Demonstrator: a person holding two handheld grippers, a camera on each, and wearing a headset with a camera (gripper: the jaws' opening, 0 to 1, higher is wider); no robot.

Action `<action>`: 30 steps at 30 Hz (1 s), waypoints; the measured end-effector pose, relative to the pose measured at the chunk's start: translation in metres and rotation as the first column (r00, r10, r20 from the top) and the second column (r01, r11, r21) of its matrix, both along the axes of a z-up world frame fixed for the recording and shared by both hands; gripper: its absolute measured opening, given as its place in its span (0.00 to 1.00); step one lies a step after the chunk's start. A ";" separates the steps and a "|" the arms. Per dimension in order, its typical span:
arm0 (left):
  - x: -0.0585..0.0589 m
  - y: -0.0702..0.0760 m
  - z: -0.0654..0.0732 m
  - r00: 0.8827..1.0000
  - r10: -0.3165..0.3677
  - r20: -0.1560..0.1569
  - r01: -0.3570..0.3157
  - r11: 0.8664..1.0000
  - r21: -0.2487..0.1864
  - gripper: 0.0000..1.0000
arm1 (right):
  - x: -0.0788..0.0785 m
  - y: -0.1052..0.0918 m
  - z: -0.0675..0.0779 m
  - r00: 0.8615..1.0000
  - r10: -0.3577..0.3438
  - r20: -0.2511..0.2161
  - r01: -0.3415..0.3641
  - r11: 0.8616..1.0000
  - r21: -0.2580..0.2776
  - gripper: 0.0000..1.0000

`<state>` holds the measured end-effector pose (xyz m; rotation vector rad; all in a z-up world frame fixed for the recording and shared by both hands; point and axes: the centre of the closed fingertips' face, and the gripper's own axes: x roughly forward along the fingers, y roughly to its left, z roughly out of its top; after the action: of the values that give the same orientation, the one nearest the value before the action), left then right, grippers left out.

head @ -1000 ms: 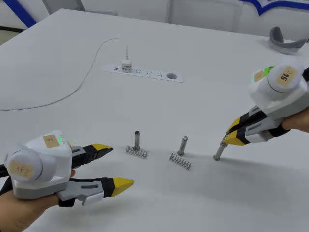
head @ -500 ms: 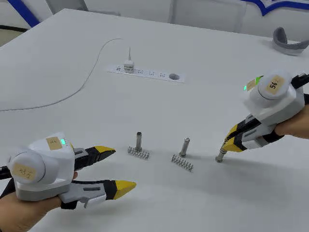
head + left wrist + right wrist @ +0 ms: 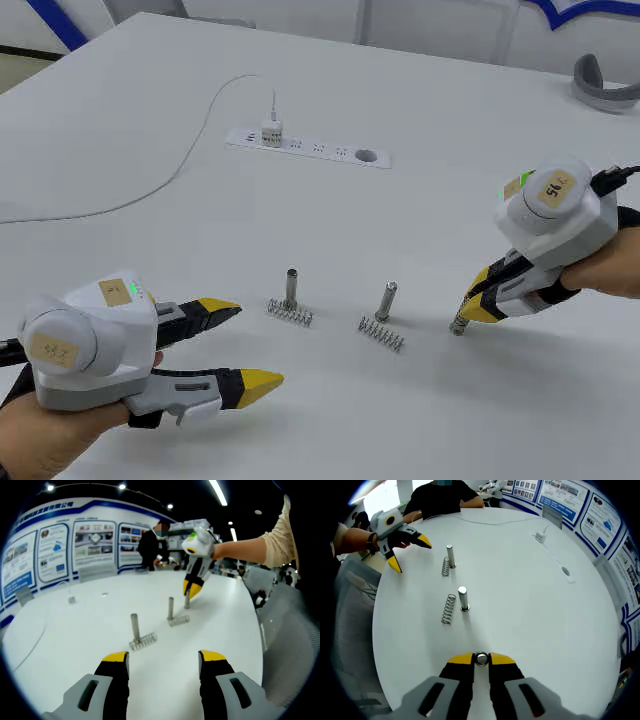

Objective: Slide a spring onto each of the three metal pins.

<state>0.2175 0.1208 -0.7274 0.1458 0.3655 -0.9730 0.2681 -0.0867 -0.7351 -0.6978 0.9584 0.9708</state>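
Three metal pins stand in a row on the white table: left pin, middle pin, right pin. One spring lies by the left pin's base, and another spring lies by the middle pin. My right gripper is shut on a third spring around the right pin, whose round top sits between the yellow tips. My left gripper hovers open and holds nothing, near and to the left of the left pin.
A white power strip with a plugged-in charger and a cable lies farther back. A grey curved object sits at the far right corner. A person sits at the table's far side.
My right gripper has come down slightly along the right pin, with less of the pin showing below its tips. The left gripper has stayed open in place. The head camera has shifted.
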 end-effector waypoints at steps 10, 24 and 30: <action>-0.001 0.000 0.000 1.000 0.003 0.000 -0.003 1.000 -0.001 0.56 | -0.002 -0.001 -0.008 1.000 -0.004 -0.008 0.004 1.000 -0.015 0.12; -0.002 -0.001 0.003 1.000 0.001 0.002 -0.001 1.000 0.000 0.57 | -0.002 0.001 -0.008 1.000 -0.009 -0.002 0.009 1.000 0.007 0.16; -0.002 -0.002 0.005 1.000 0.003 0.007 -0.003 1.000 -0.005 0.57 | 0.000 0.002 0.002 0.999 -0.013 0.035 0.012 1.000 0.016 0.22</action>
<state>0.2157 0.1193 -0.7226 0.1435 0.3569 -0.9705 0.2677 -0.0843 -0.7326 -0.6925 0.9224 0.9518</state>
